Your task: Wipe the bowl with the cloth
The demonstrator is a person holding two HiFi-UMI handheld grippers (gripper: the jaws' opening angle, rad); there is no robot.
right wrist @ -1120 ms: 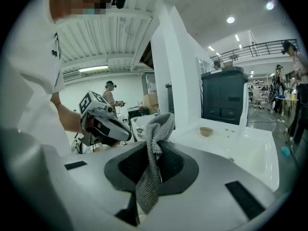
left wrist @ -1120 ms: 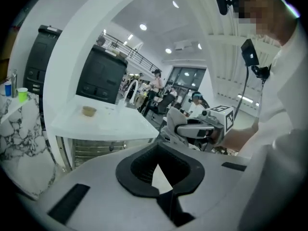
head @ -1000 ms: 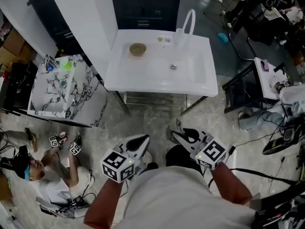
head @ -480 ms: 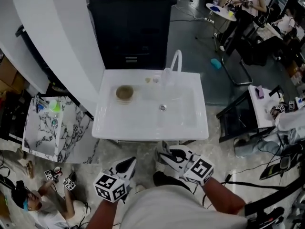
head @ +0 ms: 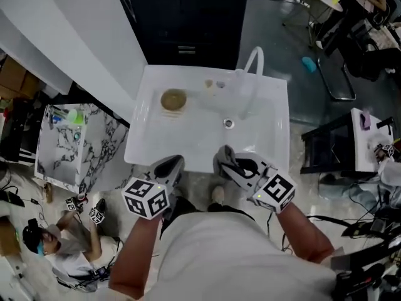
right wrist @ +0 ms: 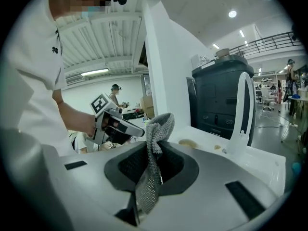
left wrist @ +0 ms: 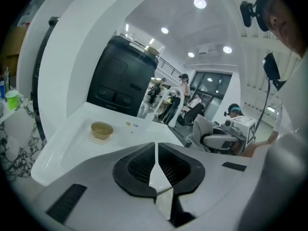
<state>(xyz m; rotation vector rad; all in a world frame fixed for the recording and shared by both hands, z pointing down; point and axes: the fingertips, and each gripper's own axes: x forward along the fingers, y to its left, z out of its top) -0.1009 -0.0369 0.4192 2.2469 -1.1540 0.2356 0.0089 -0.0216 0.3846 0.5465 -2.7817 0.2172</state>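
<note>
No writing, label or number can be read anywhere.

Coarse knitted cloth (right wrist: 155,148), glossy white sink (head: 188,140)

The left gripper (head: 170,164) and right gripper (head: 224,157) have reached the sink's (head: 141,115) front edge.

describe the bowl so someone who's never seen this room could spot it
Find the white sink in front of the dark cabinet. On its ribbed left side, away from the curved white faucet and the drain, sits a small round bowl. It is the only tan, dish-shaped thing there; the two scraps beside it are far smaller.
</note>
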